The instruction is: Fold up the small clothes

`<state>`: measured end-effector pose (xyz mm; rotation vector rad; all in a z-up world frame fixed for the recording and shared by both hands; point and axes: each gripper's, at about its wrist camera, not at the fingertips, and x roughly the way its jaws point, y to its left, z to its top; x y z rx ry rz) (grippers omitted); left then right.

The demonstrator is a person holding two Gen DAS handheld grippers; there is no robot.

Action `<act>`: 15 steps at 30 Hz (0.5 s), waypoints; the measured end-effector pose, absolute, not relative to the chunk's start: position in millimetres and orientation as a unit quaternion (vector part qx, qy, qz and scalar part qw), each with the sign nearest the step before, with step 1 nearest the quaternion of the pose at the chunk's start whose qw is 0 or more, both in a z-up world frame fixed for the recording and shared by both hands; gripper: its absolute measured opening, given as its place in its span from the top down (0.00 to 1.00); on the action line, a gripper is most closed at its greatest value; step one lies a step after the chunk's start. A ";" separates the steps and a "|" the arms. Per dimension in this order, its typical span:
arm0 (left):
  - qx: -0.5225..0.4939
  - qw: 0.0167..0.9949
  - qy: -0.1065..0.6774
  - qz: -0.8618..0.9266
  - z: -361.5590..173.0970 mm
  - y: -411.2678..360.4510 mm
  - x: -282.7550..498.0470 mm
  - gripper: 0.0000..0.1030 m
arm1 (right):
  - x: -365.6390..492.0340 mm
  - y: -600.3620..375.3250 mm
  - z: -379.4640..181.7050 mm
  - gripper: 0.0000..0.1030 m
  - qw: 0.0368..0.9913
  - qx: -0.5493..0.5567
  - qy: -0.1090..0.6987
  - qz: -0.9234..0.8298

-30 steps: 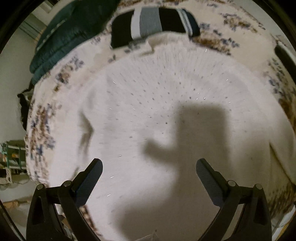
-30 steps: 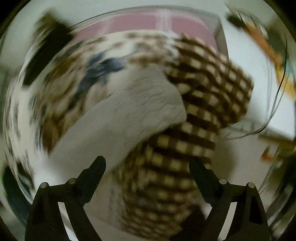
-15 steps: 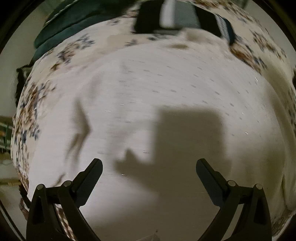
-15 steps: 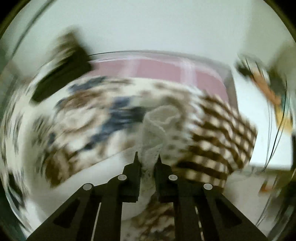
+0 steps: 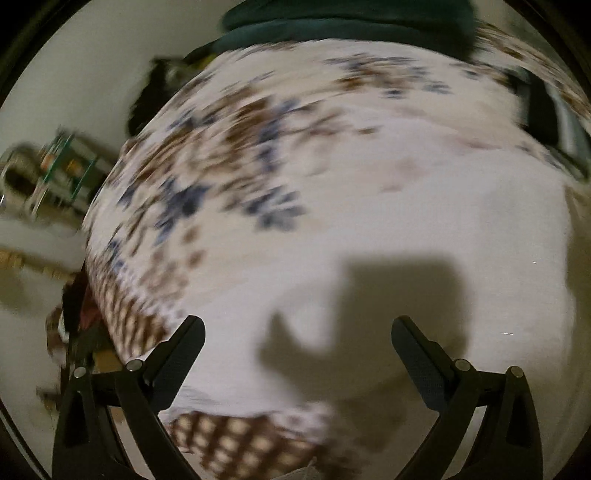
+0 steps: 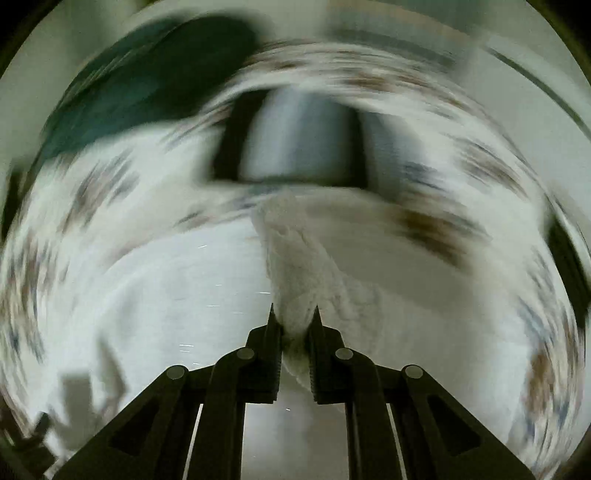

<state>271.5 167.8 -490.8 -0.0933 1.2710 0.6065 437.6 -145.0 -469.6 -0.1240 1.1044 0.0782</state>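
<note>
dim indoor light; heavy motion blur, fisheye edges warped, one hard shadow (image 5: 388,306) below.

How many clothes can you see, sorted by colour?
White: 1, the white sweater, pinched by the right gripper
Dark green: 1, the green garment
Black and grey: 1, the striped garment
Total: 3

1. Floral bedspread (image 5: 229,155): cream ground, brown and blue print; covers the bed.
2. Dark green fabric (image 5: 347,22): lies at the bedspread's far edge.
3. Black-and-grey striped folded item (image 6: 295,144): rests on the bedspread near the far edge.
4. Brown checked border (image 5: 236,443): at the bedspread's near edge.
</note>
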 end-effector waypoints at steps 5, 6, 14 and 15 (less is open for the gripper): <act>-0.078 0.745 0.581 0.318 -497.7 222.1 243.4 0.00 | 440.3 6.4 -506.0 0.89 0.830 -0.168 0.519 0.118; -0.084 0.743 0.581 0.322 -499.1 227.6 239.6 0.00 | 438.2 24.5 -510.9 0.89 0.827 -0.178 0.519 0.123; -0.190 0.719 0.577 0.337 -489.9 275.7 187.3 0.00 | 436.0 -1.3 -524.0 0.42 0.763 -0.049 0.629 0.141; -0.207 0.716 0.576 0.337 -488.5 282.0 174.8 0.00 | 431.8 -19.3 -517.5 0.37 0.761 -0.020 0.634 0.133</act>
